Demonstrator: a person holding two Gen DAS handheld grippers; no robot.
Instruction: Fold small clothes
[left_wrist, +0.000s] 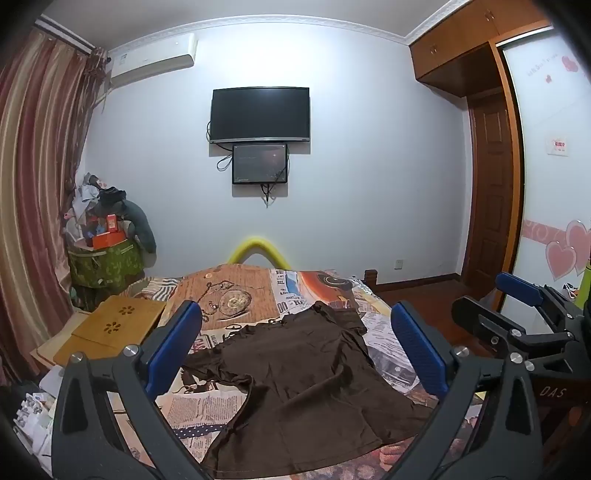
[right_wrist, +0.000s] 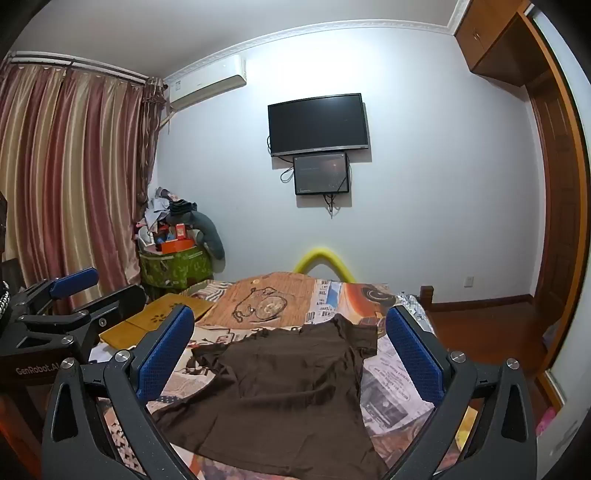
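Observation:
A small dark brown T-shirt (left_wrist: 299, 384) lies spread flat on the bed's patterned cover, hem toward me and collar toward the far wall; it also shows in the right wrist view (right_wrist: 284, 387). My left gripper (left_wrist: 295, 325) is open and empty, held above the near part of the shirt. My right gripper (right_wrist: 291, 328) is open and empty too, held above the shirt. Each gripper shows at the edge of the other's view: the right one (left_wrist: 517, 302) and the left one (right_wrist: 62, 291).
The bed cover (left_wrist: 236, 291) is printed with newspaper and a pocket watch. A wooden lap board (left_wrist: 110, 325) lies at the bed's left. A green bag piled with clutter (left_wrist: 103, 258) stands by the curtain. A wooden bedpost (right_wrist: 426, 293) stands at the far right corner.

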